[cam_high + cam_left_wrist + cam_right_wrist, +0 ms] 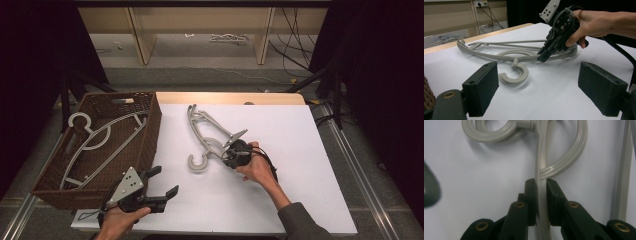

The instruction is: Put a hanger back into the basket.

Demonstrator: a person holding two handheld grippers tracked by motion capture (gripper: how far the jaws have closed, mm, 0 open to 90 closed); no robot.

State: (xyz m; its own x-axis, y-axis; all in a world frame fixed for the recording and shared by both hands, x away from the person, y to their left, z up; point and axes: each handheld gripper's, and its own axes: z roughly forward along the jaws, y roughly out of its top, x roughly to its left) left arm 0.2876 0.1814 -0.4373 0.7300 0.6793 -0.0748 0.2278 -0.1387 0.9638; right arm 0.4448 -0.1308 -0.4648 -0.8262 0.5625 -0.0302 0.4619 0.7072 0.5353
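A grey plastic hanger point(202, 132) lies on the white table top point(280, 130), its hook point(197, 162) pointing toward the near edge. My right gripper point(226, 151) is shut on the hanger's arm just beside the hook; the right gripper view shows the grey bar point(540, 170) pinched between the jaws of that gripper point(541, 192). My left gripper point(164, 181) hovers open at the near left of the table with nothing in it. In the left gripper view its pads point(482, 87) stand wide apart, facing the hanger point(514, 58) and the right gripper point(543, 56).
A brown wicker basket point(152, 125) stands at the table's left edge with another grey hanger point(95, 140) lying inside. Wooden shelving legs point(142, 40) and cables point(295, 55) are on the floor beyond the table.
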